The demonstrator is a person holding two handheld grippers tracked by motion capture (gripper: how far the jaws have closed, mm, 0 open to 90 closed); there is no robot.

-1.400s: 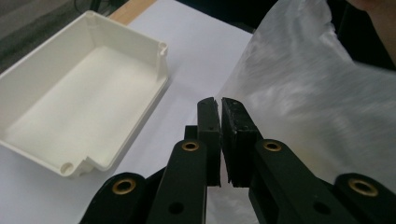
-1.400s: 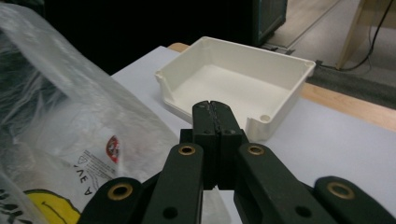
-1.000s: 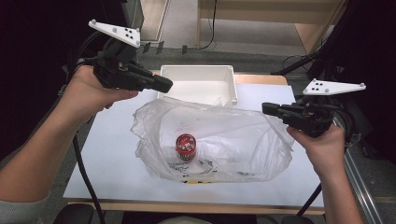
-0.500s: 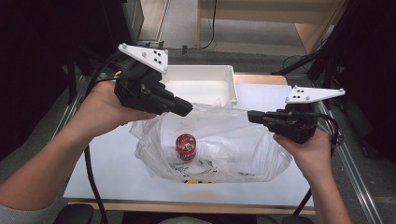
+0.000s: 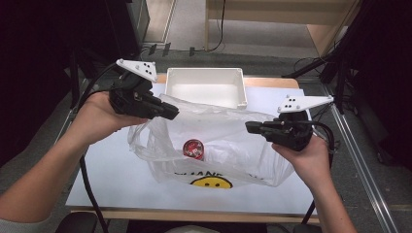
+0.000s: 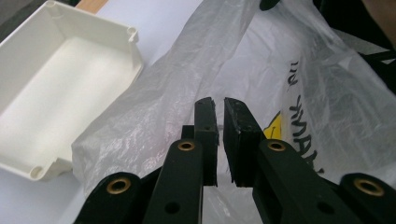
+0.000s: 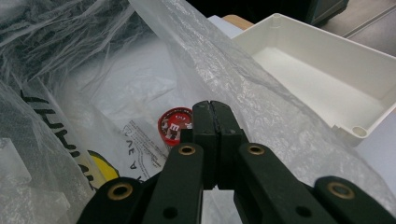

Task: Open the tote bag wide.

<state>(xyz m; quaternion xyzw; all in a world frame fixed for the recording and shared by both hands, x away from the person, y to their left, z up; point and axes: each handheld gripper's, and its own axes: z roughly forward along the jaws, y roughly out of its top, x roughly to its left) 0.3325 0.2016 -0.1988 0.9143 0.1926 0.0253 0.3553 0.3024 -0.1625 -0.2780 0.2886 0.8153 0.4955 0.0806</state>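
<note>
Tongs at the mouth of a crinkly translucent white plastic bag point(image 5: 233, 141): left gripper point(image 6: 219, 105) parted to a slit, just opening, film between unclear; right gripper point(image 7: 212, 106) pressed shut, seemingly empty. Contains the small round red tin point(image 5: 193, 148), unmoved. Leaves the white rectangular plastic tray point(image 5: 204, 72) empty; looks early.

**Print on the bag and the can**

Black capitals on the white plastic bag point(image 5: 233, 145), partly readable as "THANK", above a yellow smiley face point(image 5: 216, 182). On the red can point(image 5: 193, 148) inside, white lettering too small to read.
</note>
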